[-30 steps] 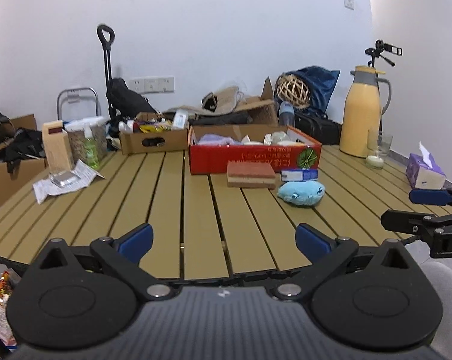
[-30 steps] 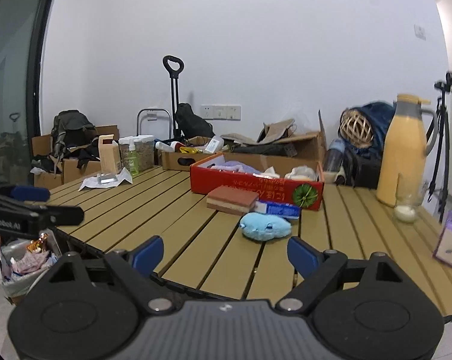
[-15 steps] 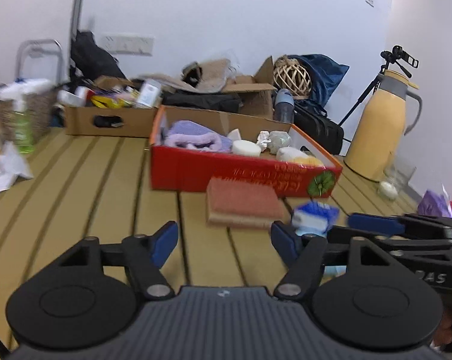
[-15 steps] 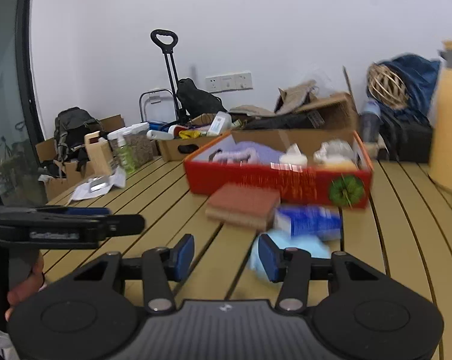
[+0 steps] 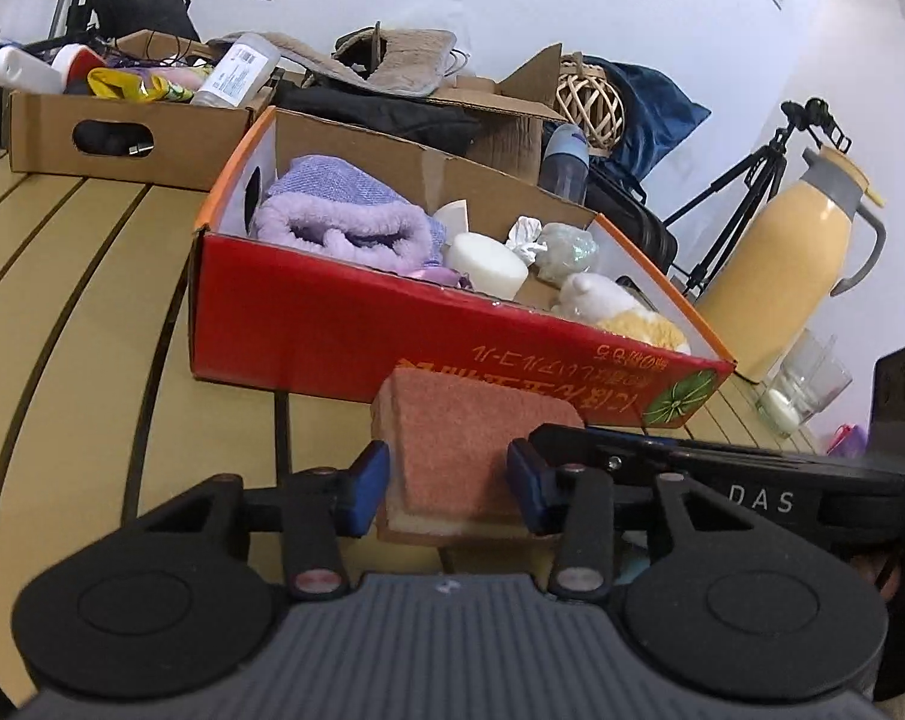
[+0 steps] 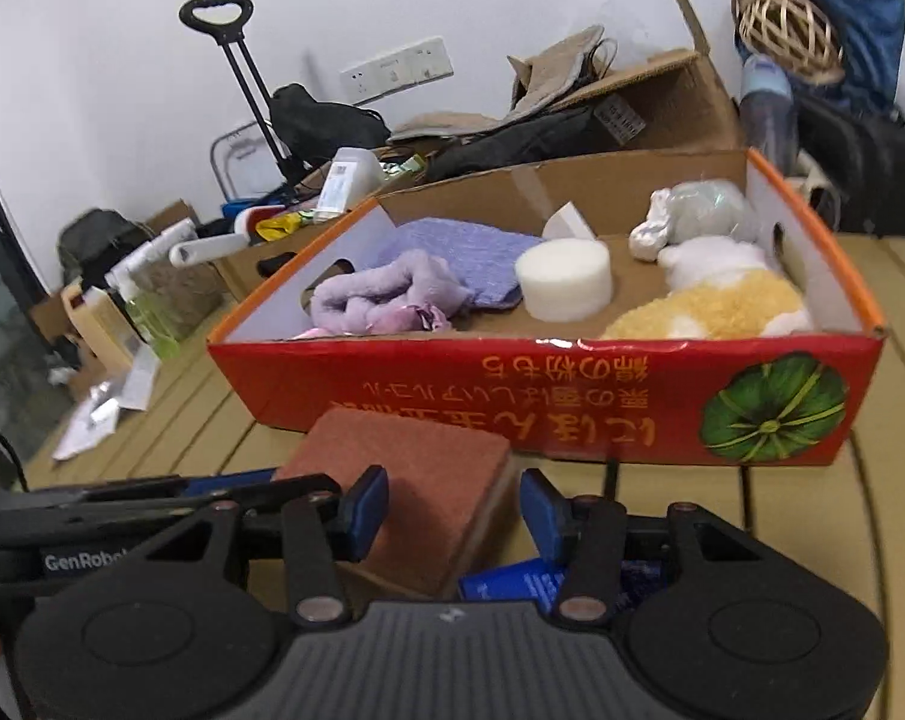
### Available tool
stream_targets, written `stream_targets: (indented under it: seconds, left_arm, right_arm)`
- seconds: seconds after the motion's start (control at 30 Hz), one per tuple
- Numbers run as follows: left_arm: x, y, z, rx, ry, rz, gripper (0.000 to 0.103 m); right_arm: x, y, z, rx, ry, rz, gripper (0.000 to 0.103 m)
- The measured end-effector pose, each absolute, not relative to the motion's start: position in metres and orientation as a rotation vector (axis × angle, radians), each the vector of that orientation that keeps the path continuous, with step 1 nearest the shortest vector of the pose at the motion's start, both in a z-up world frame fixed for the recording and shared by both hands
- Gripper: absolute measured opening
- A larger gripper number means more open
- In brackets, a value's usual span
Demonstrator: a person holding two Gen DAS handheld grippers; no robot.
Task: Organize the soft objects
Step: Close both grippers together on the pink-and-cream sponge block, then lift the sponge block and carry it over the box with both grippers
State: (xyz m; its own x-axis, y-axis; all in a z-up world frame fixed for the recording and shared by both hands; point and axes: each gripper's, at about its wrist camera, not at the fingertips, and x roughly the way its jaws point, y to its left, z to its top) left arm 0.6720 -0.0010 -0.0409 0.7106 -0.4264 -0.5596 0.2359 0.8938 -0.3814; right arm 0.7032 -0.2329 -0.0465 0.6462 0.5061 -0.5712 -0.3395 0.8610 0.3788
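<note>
A red-brown sponge (image 5: pixel 452 450) lies on the slatted wooden table (image 5: pixel 80 312) in front of a red cardboard box (image 5: pixel 344 348). The box holds a purple cloth (image 5: pixel 338 216), a white round sponge (image 5: pixel 488 264) and a cream plush (image 5: pixel 626 312). My left gripper (image 5: pixel 446 480) is open with its fingers on either side of the sponge. My right gripper (image 6: pixel 452 507) is open over the same sponge (image 6: pixel 416 480); a blue packet (image 6: pixel 512 585) lies just beneath it. The blue plush toy is hidden.
A brown cardboard box (image 5: pixel 122 126) of bottles stands at the back left. A yellow thermos jug (image 5: pixel 788 264) and a glass (image 5: pixel 806 384) stand on the right. Bags, a tripod and more boxes line the wall.
Both grippers have moved forward and down from the table's near edge to the sponge in front of the red box, and their jaws have narrowed around it.
</note>
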Motion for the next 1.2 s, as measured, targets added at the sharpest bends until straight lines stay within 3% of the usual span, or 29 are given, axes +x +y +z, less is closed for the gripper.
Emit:
stream_targets:
  seconds: [0.1, 0.23, 0.43, 0.73, 1.2]
  left_arm:
    - [0.669, -0.001, -0.038, -0.287, 0.681, -0.374, 0.039]
    - [0.656, -0.007, -0.027, -0.233, 0.631, -0.376, 0.036]
    - [0.61, -0.009, 0.006, -0.25, 0.552, -0.367, 0.034]
    - [0.47, -0.031, 0.037, -0.248, 0.537, -0.408, 0.034]
    - [0.314, -0.047, 0.095, -0.195, 0.33, -0.449, 0.034]
  right_arm:
    - [0.703, -0.23, -0.046, 0.254, 0.708, 0.478, 0.041]
    - [0.693, -0.228, -0.034, 0.232, 0.663, 0.456, 0.032]
    - [0.653, -0.232, -0.001, 0.21, 0.552, 0.464, 0.029]
    - [0.498, -0.258, 0.03, 0.246, 0.486, 0.428, 0.028]
    - [0.327, -0.281, 0.087, 0.258, 0.303, 0.439, 0.028]
